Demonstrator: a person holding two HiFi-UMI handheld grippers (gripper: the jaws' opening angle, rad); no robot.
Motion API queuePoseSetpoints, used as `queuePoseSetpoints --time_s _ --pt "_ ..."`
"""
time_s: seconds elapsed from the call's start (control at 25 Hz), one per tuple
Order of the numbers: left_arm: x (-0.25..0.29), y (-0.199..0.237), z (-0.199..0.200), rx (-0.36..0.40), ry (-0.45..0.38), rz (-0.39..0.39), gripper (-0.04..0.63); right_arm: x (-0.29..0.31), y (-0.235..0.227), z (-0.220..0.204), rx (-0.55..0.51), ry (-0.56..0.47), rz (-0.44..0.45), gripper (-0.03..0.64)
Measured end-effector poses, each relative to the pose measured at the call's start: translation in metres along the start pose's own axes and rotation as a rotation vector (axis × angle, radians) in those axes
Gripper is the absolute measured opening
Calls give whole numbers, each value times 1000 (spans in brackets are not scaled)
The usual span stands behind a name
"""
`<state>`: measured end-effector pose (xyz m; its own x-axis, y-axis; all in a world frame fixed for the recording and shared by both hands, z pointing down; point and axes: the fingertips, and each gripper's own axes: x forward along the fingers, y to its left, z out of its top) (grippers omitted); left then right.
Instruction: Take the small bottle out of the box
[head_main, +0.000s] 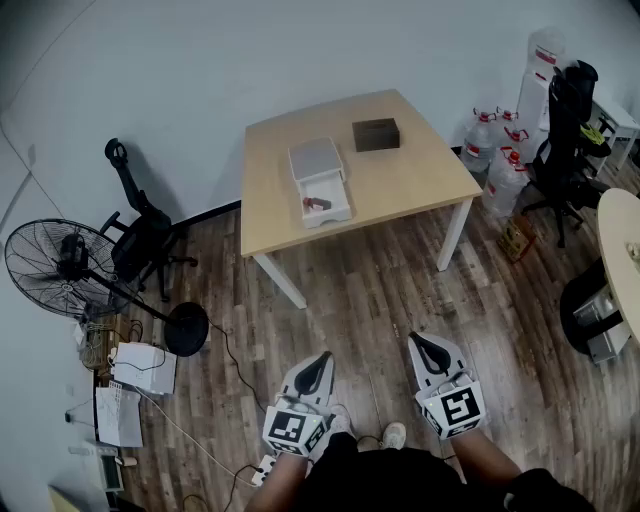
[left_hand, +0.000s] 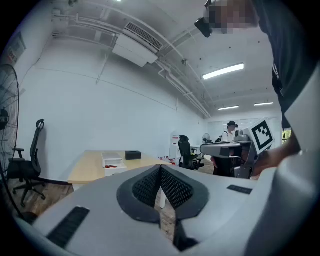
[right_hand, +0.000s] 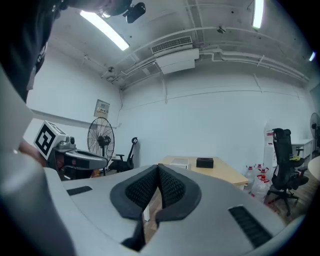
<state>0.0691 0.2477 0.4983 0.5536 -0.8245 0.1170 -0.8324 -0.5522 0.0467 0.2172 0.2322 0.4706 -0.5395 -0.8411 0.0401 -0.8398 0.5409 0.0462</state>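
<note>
A wooden table (head_main: 400, 180) stands well ahead of me across the floor. On it is an open white box (head_main: 322, 185) with a small red item (head_main: 316, 204) inside, too small to make out. The same white box (left_hand: 111, 161) shows far off in the left gripper view, and the white box (right_hand: 180, 163) in the right gripper view. My left gripper (head_main: 322, 358) and right gripper (head_main: 424, 345) are held low near my body, far from the table. Both are shut and hold nothing, as with the left gripper (left_hand: 160, 169) and the right gripper (right_hand: 158, 169) in their own views.
A dark box (head_main: 376, 134) sits on the table behind the white one. At the left stand a floor fan (head_main: 60, 262) and an office chair (head_main: 140, 235), with boxes and papers (head_main: 135, 385) on the floor. Water jugs (head_main: 500, 150), a black chair (head_main: 565, 130) and a round table (head_main: 622, 250) are right.
</note>
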Motion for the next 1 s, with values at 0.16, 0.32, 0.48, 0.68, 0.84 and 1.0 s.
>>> queuePoseSetpoints --time_s 0.16,0.32,0.48,0.68,0.84,1.0 --pt "-6 4 5 -18 -16 -12 9 9 7 6 34 -7 3 12" --pt "-12 17 12 -23 -29 -15 9 20 15 14 -2 -7 -4 12" --pt "-16 39 14 -19 -33 -20 9 36 24 17 6 1 -13 12" --pt "-23 73 12 -26 -31 -25 9 66 39 19 20 -23 1 14" --pt "-33 113 9 -46 -34 -25 9 102 64 26 50 -63 32 65" --pt "-38 148 11 -43 -47 -38 9 133 83 37 32 -89 1 267"
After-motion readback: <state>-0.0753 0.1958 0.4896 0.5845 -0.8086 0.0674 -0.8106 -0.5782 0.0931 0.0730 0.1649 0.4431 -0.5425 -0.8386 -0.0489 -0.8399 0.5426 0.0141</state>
